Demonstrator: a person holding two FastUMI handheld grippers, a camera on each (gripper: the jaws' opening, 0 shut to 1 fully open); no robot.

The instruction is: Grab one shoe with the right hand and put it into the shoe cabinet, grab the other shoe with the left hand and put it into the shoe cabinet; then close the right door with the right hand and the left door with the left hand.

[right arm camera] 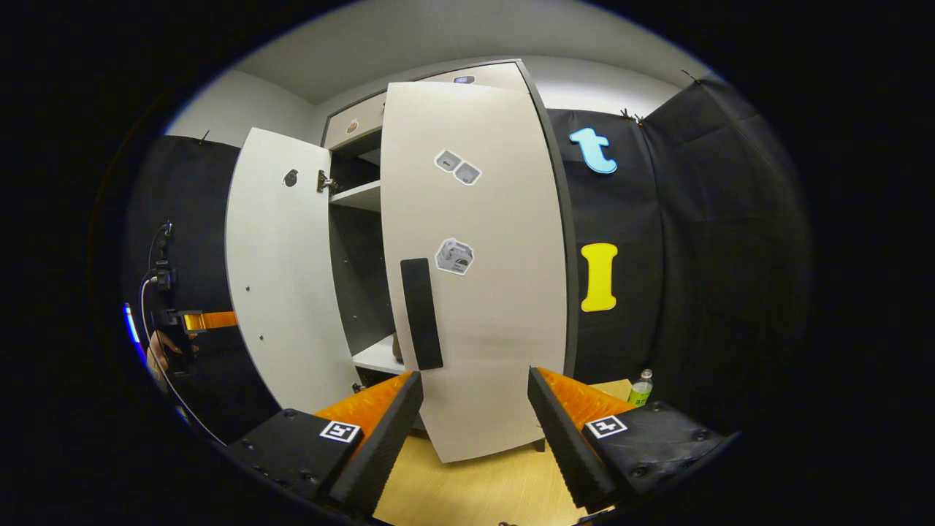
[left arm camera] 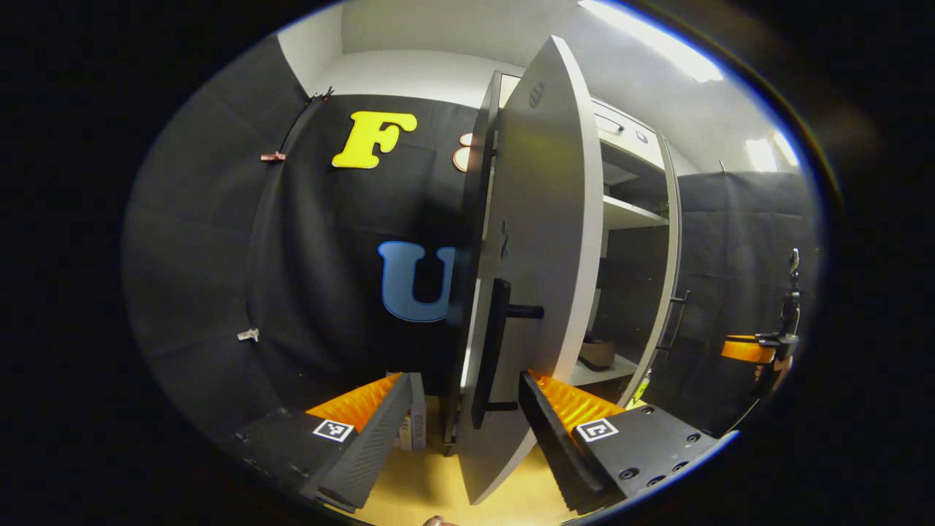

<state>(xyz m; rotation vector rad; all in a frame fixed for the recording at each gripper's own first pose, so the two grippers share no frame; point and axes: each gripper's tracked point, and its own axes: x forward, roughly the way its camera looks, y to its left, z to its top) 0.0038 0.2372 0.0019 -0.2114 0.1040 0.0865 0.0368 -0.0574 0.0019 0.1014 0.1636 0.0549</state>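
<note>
Facing shoe cabinet [right arm camera: 467,77]: left gripper [left arm camera: 464,431], jaws spread, straddles edge of half-open left door [left arm camera: 540,241] near its black handle [left arm camera: 491,351]. Right gripper [right arm camera: 475,431], jaws spread, holds nothing, just before right door [right arm camera: 482,307]. Shoe [left arm camera: 597,352] rests on lower shelf [left arm camera: 603,372] inside.

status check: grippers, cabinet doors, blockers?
Both hand-held grippers open: left, right. Left door wide open, right door ajar. Nothing in the doors' way.
</note>
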